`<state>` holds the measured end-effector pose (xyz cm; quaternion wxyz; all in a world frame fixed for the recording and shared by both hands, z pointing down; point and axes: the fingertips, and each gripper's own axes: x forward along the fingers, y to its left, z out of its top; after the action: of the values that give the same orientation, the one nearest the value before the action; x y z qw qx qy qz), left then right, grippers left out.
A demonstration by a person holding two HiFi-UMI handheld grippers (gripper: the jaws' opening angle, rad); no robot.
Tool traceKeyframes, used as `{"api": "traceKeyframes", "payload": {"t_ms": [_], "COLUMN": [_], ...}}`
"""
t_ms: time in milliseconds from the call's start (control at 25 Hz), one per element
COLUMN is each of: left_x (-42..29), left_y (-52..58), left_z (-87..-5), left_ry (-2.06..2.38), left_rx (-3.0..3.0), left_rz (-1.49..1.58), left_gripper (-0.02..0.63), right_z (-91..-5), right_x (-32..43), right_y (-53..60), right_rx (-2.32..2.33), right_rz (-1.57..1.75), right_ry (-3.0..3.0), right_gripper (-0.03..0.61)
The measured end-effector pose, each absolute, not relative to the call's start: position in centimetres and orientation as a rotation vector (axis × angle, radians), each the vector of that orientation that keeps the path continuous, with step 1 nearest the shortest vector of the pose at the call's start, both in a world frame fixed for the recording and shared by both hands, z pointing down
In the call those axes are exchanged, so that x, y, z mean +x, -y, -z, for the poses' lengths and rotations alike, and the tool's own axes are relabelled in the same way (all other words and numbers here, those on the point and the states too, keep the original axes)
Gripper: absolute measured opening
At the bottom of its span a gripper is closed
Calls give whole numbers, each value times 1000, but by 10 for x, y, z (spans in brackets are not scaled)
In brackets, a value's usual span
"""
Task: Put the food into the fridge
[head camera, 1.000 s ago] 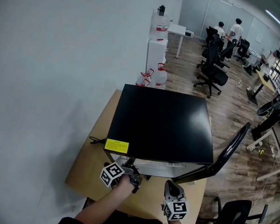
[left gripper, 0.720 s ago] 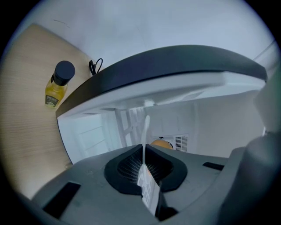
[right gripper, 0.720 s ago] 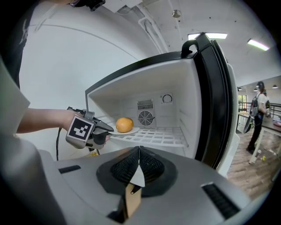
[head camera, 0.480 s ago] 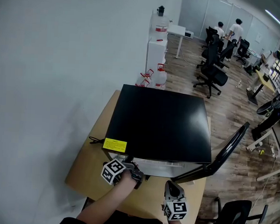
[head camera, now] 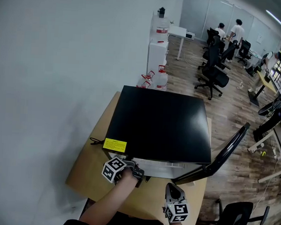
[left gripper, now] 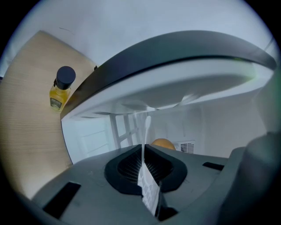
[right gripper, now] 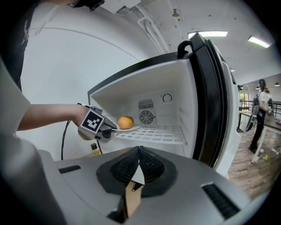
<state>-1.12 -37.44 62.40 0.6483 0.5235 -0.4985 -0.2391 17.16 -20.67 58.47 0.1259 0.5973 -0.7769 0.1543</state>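
Head view: a glossy black, flat-topped fridge [head camera: 161, 122] stands open on the pale wood counter [head camera: 88, 170]. The left hand-held gripper [head camera: 138, 173] is at its mouth and the right hand-held gripper [head camera: 171, 186] hangs back.

Left gripper view: jaws clenched on a thin white plate [left gripper: 145, 132], a round orange [left gripper: 162, 143] beyond, a yellow bottle [left gripper: 61, 88] beside.

Right gripper view: jaws pressed together, empty. Only here does the plate show at the white wire shelf [right gripper: 156, 134].

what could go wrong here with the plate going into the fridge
The left tongs pinch the white plate only at its rim, so a small tilt could let the loose orange roll off. The plate seems to sit just at the front of the wire shelf; released now, it might tip out.
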Motion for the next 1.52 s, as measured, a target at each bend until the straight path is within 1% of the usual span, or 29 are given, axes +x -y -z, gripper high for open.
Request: {"api": "traceKeyframes", "payload": {"t_ms": [320,400,640,880,1080,1400,1520], "left_x": [-19,-19,-22,-23,-19,-19,-21], "left_y": [375,378,379,379,378,374,371], "left_z": [-619,-615,-608,-608,-609,-606,-607], "left_ry": [1253,1304,1435,1536,1562,1594,1600], "left_rx": [1324,1394,1551,1713,1796,1858,1873], "left_rz": [449,403,282,127,48,36,38], "left_gripper": [21,32,103,123,182,241,247], "right_z": [-584,-583,-577,-580,-578,-581,-583], "right_x": [175,175,174,172,173,171,170], "right_y": [204,204,201,194,189,184,181], "right_rx": [1719,1718,1722,1707,1706,1681,1678], "right_rz": [-423,-420,-400,-422,-423,-422,-434], "right_ry": [2273,2276,2287,2303,2311,2318,2320], "right_gripper": [60,60,60,60,60,60,60]}}
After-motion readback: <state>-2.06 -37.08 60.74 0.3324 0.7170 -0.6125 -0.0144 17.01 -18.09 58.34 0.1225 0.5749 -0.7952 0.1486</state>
